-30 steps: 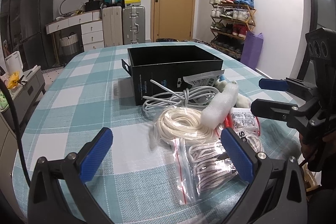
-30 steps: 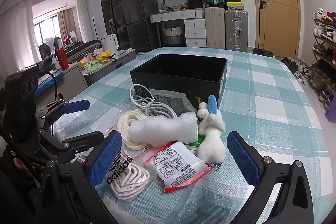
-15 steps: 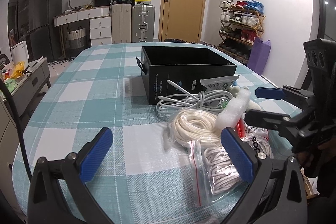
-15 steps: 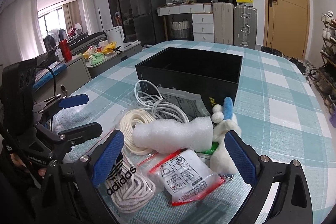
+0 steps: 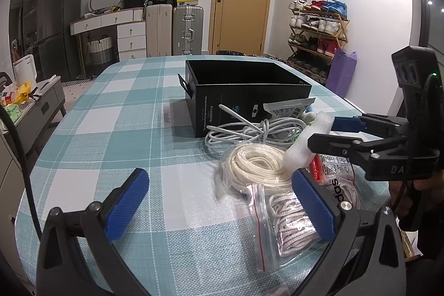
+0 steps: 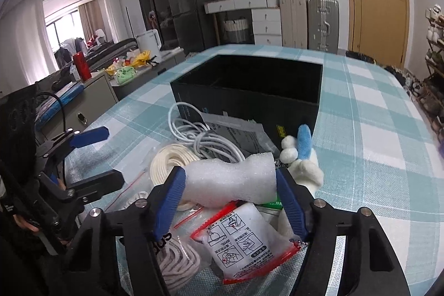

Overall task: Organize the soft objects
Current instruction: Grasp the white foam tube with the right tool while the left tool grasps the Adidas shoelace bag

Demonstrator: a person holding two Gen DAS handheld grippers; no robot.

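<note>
A pile of soft things lies in front of an open black box [image 5: 249, 101] [image 6: 249, 101]. My right gripper [image 6: 229, 174] [image 5: 324, 132] is closing, and its blue pads touch both ends of a white foam piece [image 6: 227, 179] [image 5: 302, 151] on top of the pile. Around the foam are a white rope coil [image 5: 255, 162], a white cable [image 6: 199, 138], a white and blue plush toy [image 6: 302, 171], a red-edged packet [image 6: 244, 240] and a zip bag of laces [image 5: 288, 215]. My left gripper [image 5: 219, 179] [image 6: 111, 154] stays open and holds nothing, left of the pile.
The checked teal tablecloth [image 5: 111, 129] covers a rounded table, and its edge runs close by on the left. Beyond it stand a low cabinet [image 6: 91, 90], suitcases [image 5: 186, 29], a door and a shoe rack [image 5: 316, 29]. A hand holds the right gripper's handle [image 5: 421, 185].
The right gripper's jaws have narrowed from wide open onto the foam piece, and it has edged forward over the pile. The left gripper has stayed open and hardly moved.
</note>
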